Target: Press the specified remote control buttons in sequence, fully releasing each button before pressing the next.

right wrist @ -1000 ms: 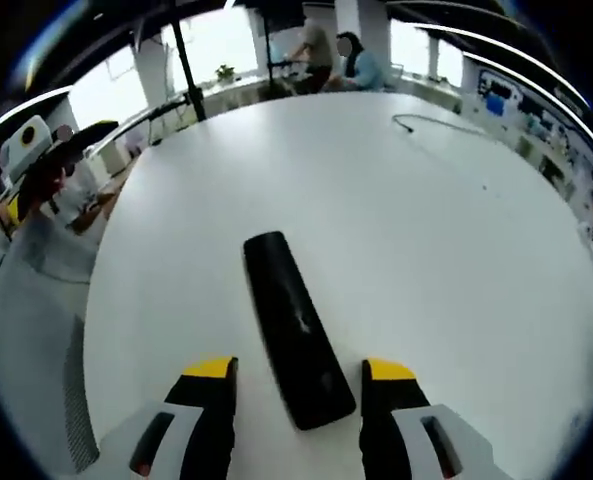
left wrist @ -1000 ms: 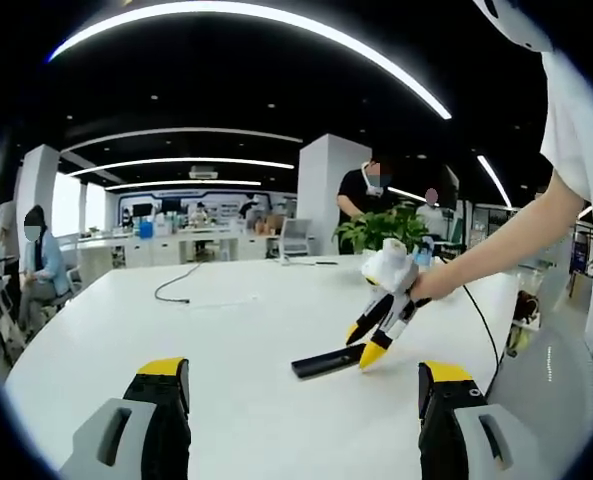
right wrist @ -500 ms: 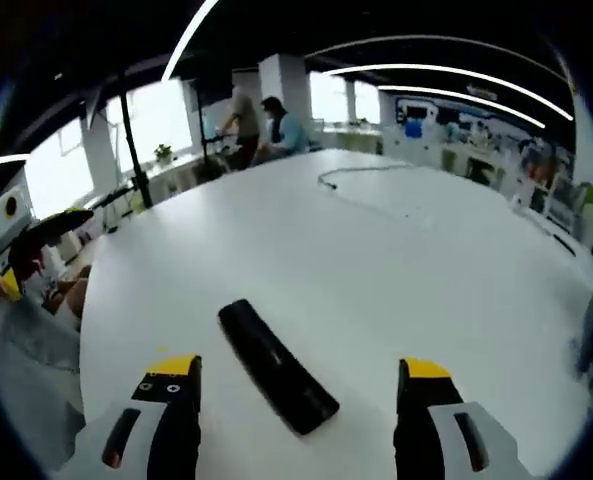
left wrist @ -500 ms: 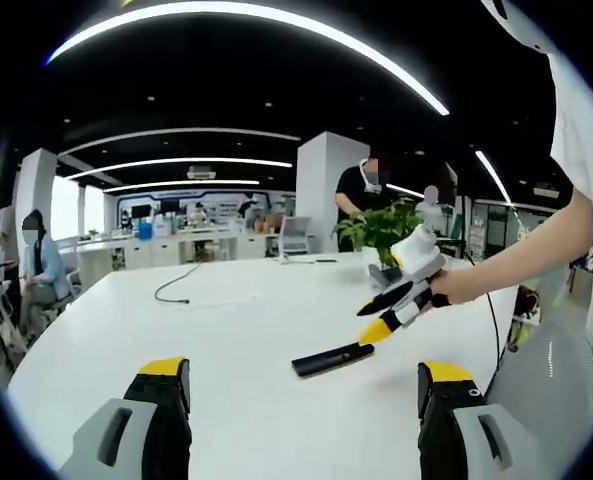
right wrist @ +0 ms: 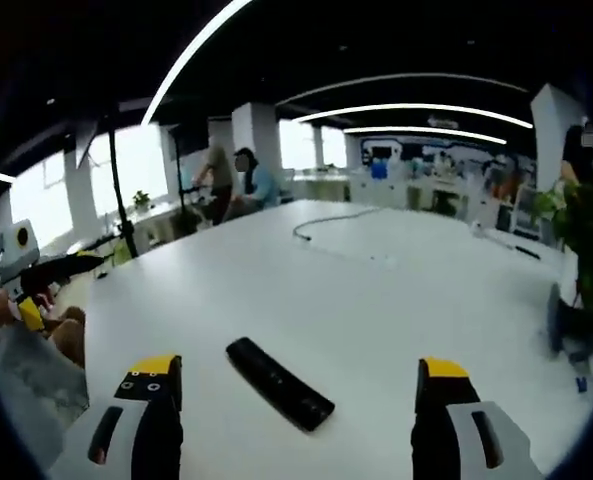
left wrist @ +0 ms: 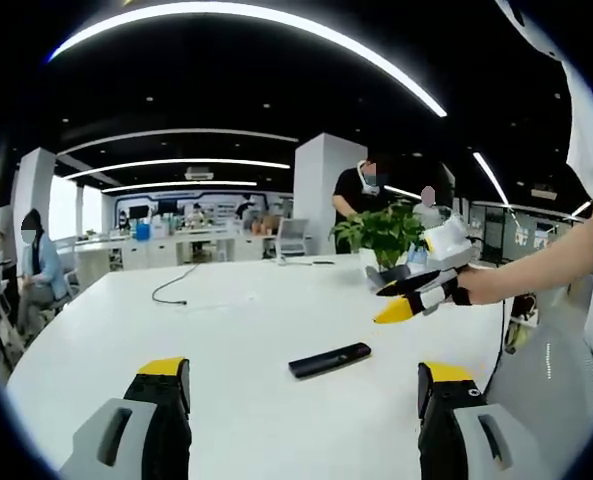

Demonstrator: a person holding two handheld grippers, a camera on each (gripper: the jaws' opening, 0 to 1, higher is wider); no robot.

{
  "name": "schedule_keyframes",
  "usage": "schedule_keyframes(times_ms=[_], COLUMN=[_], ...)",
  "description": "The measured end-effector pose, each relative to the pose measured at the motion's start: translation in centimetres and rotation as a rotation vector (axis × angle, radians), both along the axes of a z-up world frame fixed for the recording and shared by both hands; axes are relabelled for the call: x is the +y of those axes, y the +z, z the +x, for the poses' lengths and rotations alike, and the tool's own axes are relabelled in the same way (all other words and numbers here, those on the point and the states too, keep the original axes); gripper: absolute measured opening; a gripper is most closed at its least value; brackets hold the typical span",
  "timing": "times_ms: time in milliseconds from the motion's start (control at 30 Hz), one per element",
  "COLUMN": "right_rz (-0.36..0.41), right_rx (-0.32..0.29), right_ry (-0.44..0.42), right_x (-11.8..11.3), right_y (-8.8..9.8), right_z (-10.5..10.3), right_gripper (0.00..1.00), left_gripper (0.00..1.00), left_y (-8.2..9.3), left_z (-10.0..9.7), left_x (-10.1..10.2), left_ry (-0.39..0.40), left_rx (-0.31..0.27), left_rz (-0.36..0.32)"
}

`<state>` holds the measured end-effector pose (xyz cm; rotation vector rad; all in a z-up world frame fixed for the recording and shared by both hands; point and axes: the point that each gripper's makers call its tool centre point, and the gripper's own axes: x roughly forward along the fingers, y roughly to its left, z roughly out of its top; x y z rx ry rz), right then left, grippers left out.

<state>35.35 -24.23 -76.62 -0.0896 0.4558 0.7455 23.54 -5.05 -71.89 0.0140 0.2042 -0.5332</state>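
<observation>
Lying flat on the white desk [left wrist: 226,330], the black remote control [left wrist: 329,360] sits apart from both claws, a little right of centre in the left gripper view and just beyond the gap between the jaws in the right gripper view [right wrist: 278,382]. The left claw [left wrist: 301,385] is released, its yellow-tipped jaws spread wide and holding nothing, low over the near edge of the desk. The right claw [right wrist: 294,385] is likewise spread wide with nothing between its jaws; seen from the left gripper view it [left wrist: 404,298] hangs in the air above and to the right of the remote, clear of it, held in the person's hand.

My reading is that no button is being pressed now and the remote is fully released, so the next press has yet to start. The risks from here are mostly of aim: the buttons cannot be made out on the dark face, so a jaw tip coming down from this height could land on the wrong key or straddle two. The remote is loose on a smooth top, and an off-centre or slanted push could make it slide or spin. A cable [left wrist: 184,283] lies far off on the desk, and a potted plant [left wrist: 381,232] stands at the far right; neither is close enough to interfere.
</observation>
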Motion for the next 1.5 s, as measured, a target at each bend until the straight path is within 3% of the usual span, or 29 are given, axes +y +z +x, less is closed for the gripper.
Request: schedule_keyframes(times_ms=[700, 1000, 1500], right_rz=[0.055, 0.025, -0.015], right_rx=[-0.1, -0.141, -0.183], right_ry=[-0.138, -0.19, -0.25], right_x=[-3.3, -4.3, -7.0], right_y=[3.2, 4.4, 5.0], right_z=[-5.8, -8.7, -9.8], right_gripper=[0.99, 0.99, 0.97], left_gripper=[0.99, 0.98, 0.98], left_y=[0.5, 0.7, 0.9], left_z=[-0.3, -0.5, -0.4], left_x=[-0.2, -0.6, -0.1], left_ry=[0.001, -0.025, 0.0], left_rx=[-0.025, -0.035, -0.038], left_rz=[0.001, 0.004, -0.014])
